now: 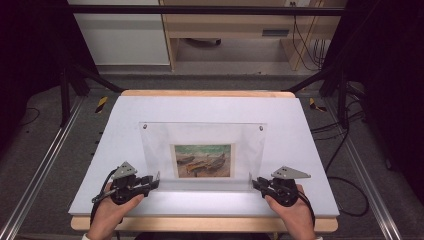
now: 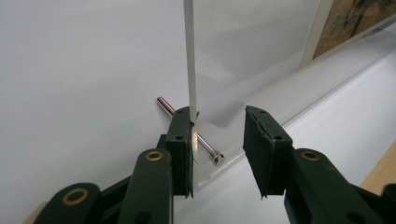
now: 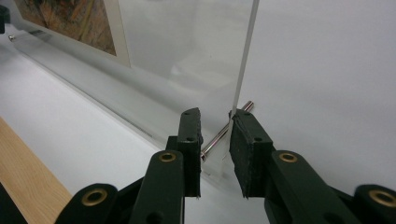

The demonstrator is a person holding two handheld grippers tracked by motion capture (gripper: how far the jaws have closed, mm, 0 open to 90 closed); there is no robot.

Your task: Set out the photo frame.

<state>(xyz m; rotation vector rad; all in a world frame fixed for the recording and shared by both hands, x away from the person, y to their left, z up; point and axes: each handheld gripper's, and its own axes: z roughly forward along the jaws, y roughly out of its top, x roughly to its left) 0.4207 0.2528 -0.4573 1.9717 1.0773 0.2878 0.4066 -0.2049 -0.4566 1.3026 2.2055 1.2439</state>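
Straddling the upright acrylic frame [image 1: 247,150] at mid-table [image 1: 125,125], left gripper [image 1: 155,181] on its near-left corner, jaws apart; right gripper [image 1: 256,184] likewise parted at its near-right corner; seemingly poised to steady it.

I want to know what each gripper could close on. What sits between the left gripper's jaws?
In the left gripper view, the left gripper straddles the clear acrylic photo frame's lower corner and its metal pin.
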